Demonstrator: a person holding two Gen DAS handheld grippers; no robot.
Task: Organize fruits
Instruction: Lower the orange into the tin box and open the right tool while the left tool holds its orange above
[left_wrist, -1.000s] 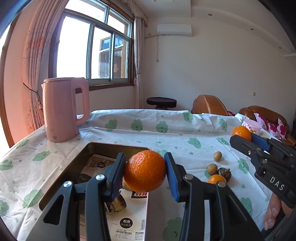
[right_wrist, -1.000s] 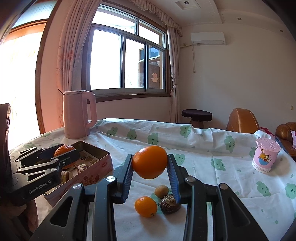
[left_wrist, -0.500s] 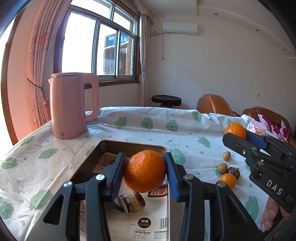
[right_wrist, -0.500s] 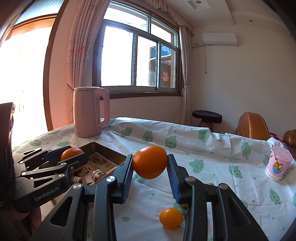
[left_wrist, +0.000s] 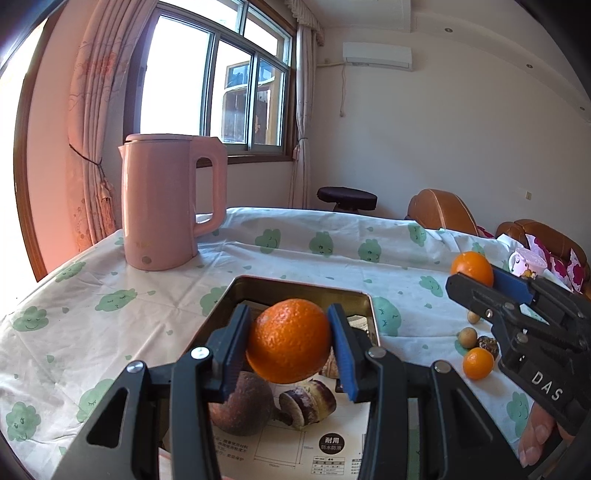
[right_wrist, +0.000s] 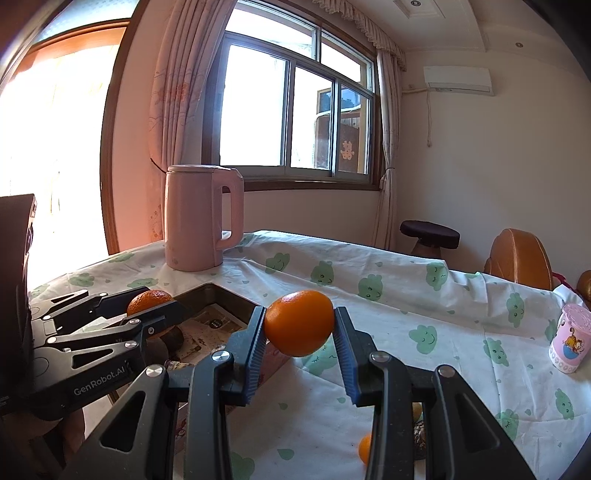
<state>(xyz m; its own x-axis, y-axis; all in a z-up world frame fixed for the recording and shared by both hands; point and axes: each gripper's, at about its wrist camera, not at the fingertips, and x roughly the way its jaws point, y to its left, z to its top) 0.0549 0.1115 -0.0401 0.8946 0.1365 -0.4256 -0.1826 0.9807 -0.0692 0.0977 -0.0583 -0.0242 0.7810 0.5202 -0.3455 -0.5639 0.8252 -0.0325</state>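
- Left gripper (left_wrist: 290, 345): lower centre of the left wrist view, clenched on a rough-skinned orange (left_wrist: 289, 340), which hangs above the open tin (left_wrist: 258, 286).
- Right gripper (right_wrist: 300, 338): lower centre of the right wrist view, grasping a smooth orange (right_wrist: 300, 328) between its blue pads, over the cloth just right of the tin's pink wall.
- Tin: a rectangular metal box at centre of the left wrist view, lined with printed paper; inside lie a brown round fruit (left_wrist: 242, 406) and a striped purple-brown piece (left_wrist: 308, 402), touching or nearly so.
- Loose fruits: at the right of the left wrist view, a small orange (left_wrist: 478, 363), a tan round fruit (left_wrist: 467, 336) and a dark wrinkled fruit (left_wrist: 488, 343) sit close together on the surface (left_wrist: 110, 295).
- Surface: covered with a white cloth printed with green clouds.
- Pink kettle (left_wrist: 166, 203): upright at the left of the left wrist view, behind the tin, well apart from it.
- Pink cup (right_wrist: 570, 339): upright at the right edge of the right wrist view.
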